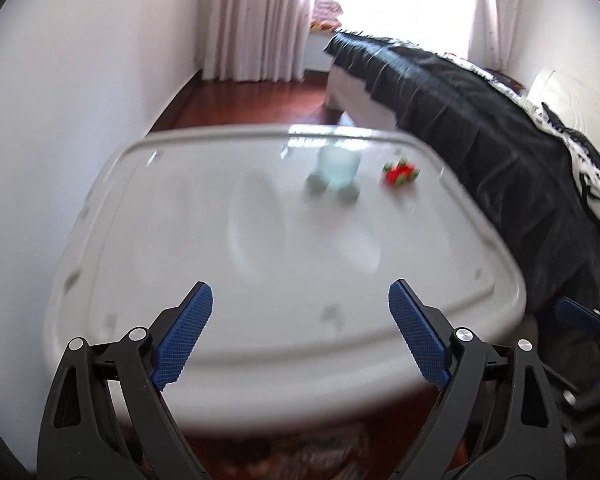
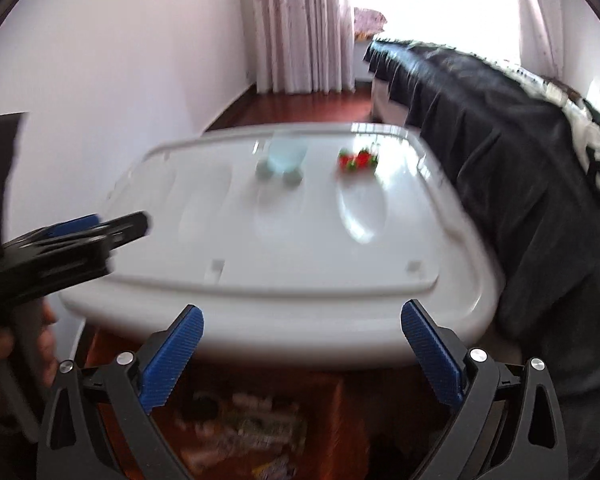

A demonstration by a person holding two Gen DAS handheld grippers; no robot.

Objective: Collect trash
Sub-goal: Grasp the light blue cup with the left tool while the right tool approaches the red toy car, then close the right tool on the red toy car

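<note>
- Left wrist view: the left gripper (image 1: 300, 300) hung over the near edge of a white plastic table (image 1: 260, 280), jaws spread wide, nothing between the blue pads (image 1: 184, 332).
- Ahead of the fingers, well apart from them toward the far side of the table, stood a pale blue-green cup (image 1: 337, 168) with two small round blurred things at its base; what they were could not be told.
- Just right of the cup, apart from it, lay a small red and green piece of trash (image 1: 400, 172), too blurred to identify.
- Right of the table a bed with a dark cover (image 1: 480, 128) ran away from the gripper; curtains (image 1: 256, 20) hung beyond on the far wall, red-brown floor (image 1: 240, 96) below them.
- Part of the other gripper's dark frame showed at the lower right edge, blurred.
- Right wrist view: the right gripper (image 2: 302, 316) sat below and short of the table's (image 2: 300, 248) near edge, jaws wide apart, empty.
- The left gripper (image 2: 100, 228) showed at the left, blurred, held in a hand (image 2: 16, 356); its opening could not be judged from here.
- The cup (image 2: 286, 156) stood far ahead, slightly left of centre; the red and green trash (image 2: 358, 160) lay to its right, near the far rim.
- Below the fingers, on the floor (image 2: 308, 384) under the table, lay a blurred heap of packets (image 2: 252, 428).
- The bed (image 2: 500, 140) flanked the table on the right.
</note>
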